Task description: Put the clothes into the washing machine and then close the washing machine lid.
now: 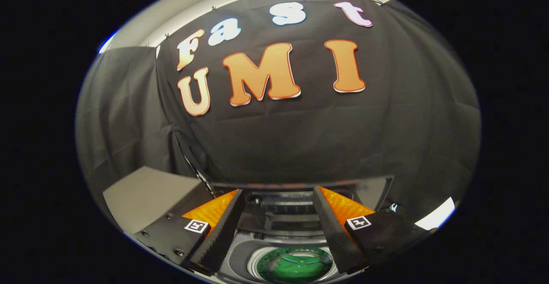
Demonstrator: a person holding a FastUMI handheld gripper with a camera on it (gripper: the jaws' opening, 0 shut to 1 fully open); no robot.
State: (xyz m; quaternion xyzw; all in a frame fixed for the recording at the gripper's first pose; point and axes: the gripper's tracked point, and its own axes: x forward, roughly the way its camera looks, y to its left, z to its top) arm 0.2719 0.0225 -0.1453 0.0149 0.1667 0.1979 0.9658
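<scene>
My gripper stands open above the washing machine, with nothing between its fingers. Below and between the fingers lies the machine's round drum opening, with a green drum bottom inside a pale ring. The raised lid stands upright just beyond the fingertips, dark and glossy, against the black cloth wall. I see no clothes in the drum from here, though part of it is hidden by the fingers.
A grey flat-topped surface sits to the left of the machine, beside the left finger. The black cloth wall rises close behind the lid. A bright patch shows low at the right.
</scene>
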